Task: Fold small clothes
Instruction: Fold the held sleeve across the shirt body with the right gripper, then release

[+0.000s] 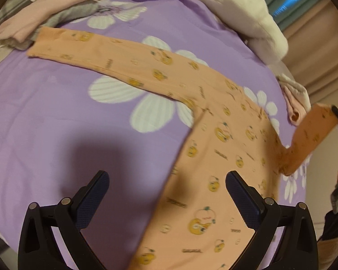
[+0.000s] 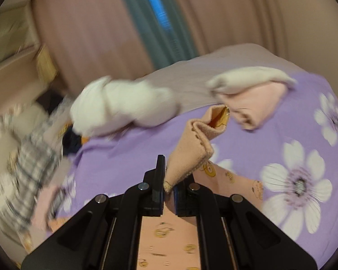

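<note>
Peach baby top (image 1: 216, 139) with small orange cartoon prints lies spread on a purple bedsheet (image 1: 56, 117) patterned with big white flowers. One long sleeve (image 1: 106, 51) stretches flat toward the far left, its cuff ending just beside a pile of pink and grey clothes (image 1: 40, 20). The body of the top runs down toward the near edge of the left wrist view, passing between the fingers of the left gripper (image 1: 167, 193). Those jaws are spread wide with nothing pinched; the left gripper hangs over the cloth, and whether its tips touch it cannot be told.

At the right of the same view the other sleeve (image 1: 313, 135) is lifted off the sheet, rising at a slant to the right gripper (image 2: 169, 191). In the right wrist view its jaws are pressed together on the cuff of this sleeve, and the fabric folds up and away from the fingers, showing its plain inner side.

White fleece garment (image 2: 124, 105) lies bunched at the far side of the bed, with a pink folded piece (image 2: 256, 103) near it. Brown curtains (image 2: 97, 31) hang behind.
</note>
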{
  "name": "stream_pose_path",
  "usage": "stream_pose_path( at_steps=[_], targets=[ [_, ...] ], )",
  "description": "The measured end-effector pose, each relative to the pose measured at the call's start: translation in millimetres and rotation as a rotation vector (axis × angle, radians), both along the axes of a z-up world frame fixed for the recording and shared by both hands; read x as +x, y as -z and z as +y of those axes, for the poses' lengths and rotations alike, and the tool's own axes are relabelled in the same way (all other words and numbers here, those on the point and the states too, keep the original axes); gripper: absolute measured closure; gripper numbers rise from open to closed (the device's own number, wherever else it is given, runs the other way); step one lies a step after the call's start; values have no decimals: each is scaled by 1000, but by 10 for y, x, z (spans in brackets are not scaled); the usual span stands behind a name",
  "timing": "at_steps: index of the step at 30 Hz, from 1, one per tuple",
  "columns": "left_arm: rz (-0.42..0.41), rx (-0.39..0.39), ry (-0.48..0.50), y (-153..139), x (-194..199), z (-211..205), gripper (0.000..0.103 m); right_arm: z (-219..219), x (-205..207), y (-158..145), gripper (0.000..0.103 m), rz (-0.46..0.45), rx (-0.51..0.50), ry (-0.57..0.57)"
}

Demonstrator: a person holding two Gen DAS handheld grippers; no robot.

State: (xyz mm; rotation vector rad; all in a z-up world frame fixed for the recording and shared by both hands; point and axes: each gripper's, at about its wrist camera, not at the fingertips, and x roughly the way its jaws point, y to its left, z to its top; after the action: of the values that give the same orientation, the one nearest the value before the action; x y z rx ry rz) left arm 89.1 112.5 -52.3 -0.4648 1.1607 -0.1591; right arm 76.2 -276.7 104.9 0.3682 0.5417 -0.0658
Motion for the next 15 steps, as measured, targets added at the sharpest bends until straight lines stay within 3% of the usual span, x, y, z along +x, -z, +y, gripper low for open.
stream_pose_path(
  at_steps=[3,10,13,15],
  targets=[
    [3,2,-27,25,-2,145,1,577,227,230,96,45,-138,-74],
    [15,17,-52,70,26,311,1,1705,423,1356,93,246,-425,-272],
    [10,20,-38,60,76,276,1,1987,450,1848,77,364,-541,-365],
    [2,11,-15,36,138,189,1,2069,419,1990,66,387,-567,-417]
  ],
)
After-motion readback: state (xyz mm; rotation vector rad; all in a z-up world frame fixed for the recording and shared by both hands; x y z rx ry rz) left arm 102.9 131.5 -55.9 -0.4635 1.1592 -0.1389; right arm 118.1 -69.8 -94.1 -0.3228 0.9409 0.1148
